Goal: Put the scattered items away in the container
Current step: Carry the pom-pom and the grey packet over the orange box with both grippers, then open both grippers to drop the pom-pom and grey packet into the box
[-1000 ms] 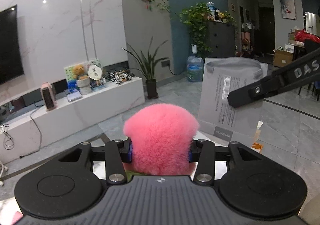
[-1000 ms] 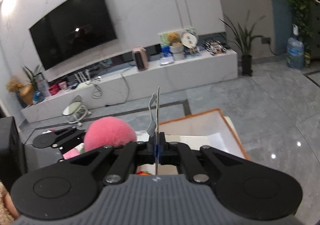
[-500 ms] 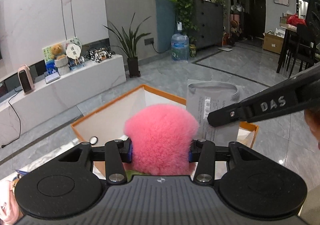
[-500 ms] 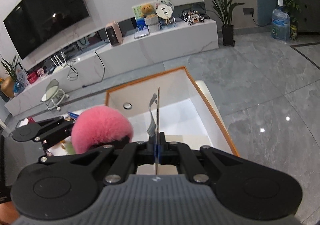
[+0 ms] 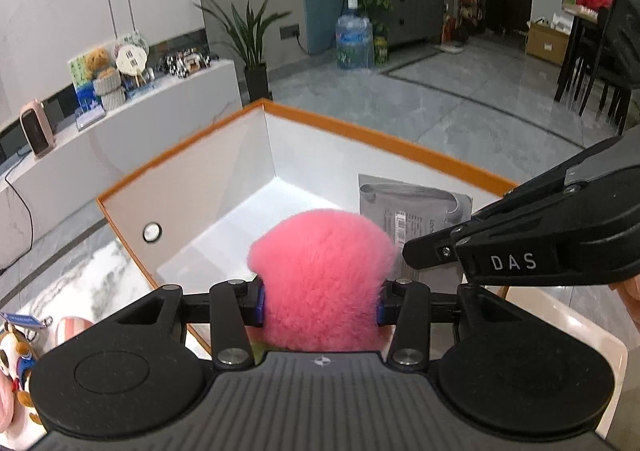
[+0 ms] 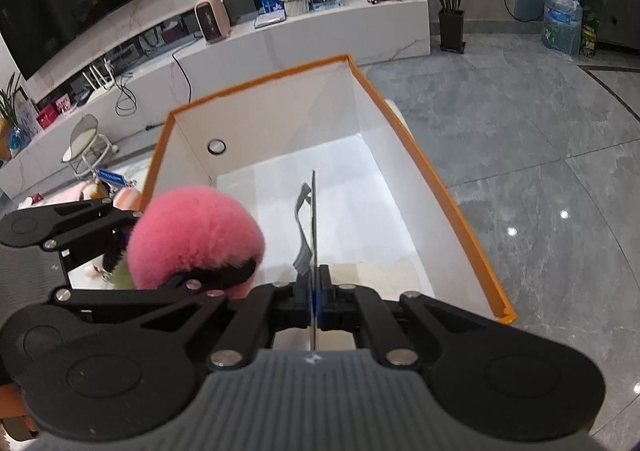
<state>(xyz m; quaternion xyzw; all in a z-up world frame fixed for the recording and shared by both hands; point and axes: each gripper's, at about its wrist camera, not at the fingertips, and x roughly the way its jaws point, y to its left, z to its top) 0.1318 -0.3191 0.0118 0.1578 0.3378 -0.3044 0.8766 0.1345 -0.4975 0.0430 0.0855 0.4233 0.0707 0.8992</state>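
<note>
My left gripper (image 5: 320,301) is shut on a fluffy pink plush ball (image 5: 322,277), held over the near end of a white box with an orange rim (image 5: 380,139). In the right wrist view the same pink ball (image 6: 196,235) hangs at the left above the box rim (image 6: 452,195). My right gripper (image 6: 314,297) is shut on a thin flat grey packet (image 6: 313,223), seen edge-on over the box floor. From the left wrist view that packet (image 5: 404,203) faces me, with the right gripper (image 5: 408,253) pinching its lower edge. The box floor looks bare.
Small plush toys (image 5: 18,355) and a blue tag lie on the marble tabletop left of the box (image 6: 102,187). A low white TV bench (image 6: 280,39), a potted plant (image 5: 252,51) and a water jug (image 5: 354,41) stand across the grey tiled floor.
Both grippers have sunk and tilted downward with their loads. The box, out of sight a second ago in the left wrist view, now fills the middle of both views and lies closer beneath.
</note>
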